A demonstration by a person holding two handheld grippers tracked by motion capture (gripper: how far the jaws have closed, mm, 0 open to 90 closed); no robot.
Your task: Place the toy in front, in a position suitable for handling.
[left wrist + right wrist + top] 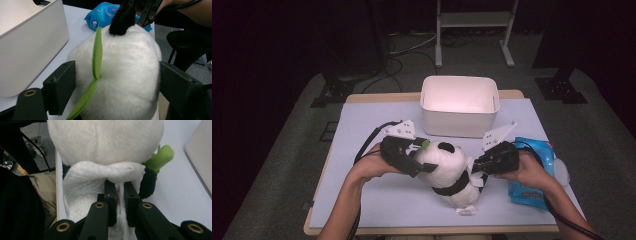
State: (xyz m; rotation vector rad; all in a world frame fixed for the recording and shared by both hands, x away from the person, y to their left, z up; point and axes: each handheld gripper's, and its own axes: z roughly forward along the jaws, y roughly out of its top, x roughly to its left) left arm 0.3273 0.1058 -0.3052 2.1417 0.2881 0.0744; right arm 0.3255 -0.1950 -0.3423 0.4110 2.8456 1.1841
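Pale blue covering lay over the surface [362, 200], and the room behind it was dark. Nearest the lower edge of the high view, a person's forearms came in from the bottom, one to each side of a plush panda [451, 172] that stood low in the middle of the frame. A white wipe [100, 180] was wrapped across the panda's body; the right gripper [479, 165] was clenched on a fold of it, seemingly to rub or pull the cloth along the fur. At centre left, the left gripper [422, 157] straddled the panda's head, its jaws spread wide to either side of the white plush; I judged it was there to steady the toy while the other hand worked, though the fingers [60, 87] sat so close I couldn't say whether they pressed. A green leaf [96, 67] ran over the head. At lower right lay a blue wipes pack [534, 172]. Farther up, at top centre, stood an empty white bin [459, 105].
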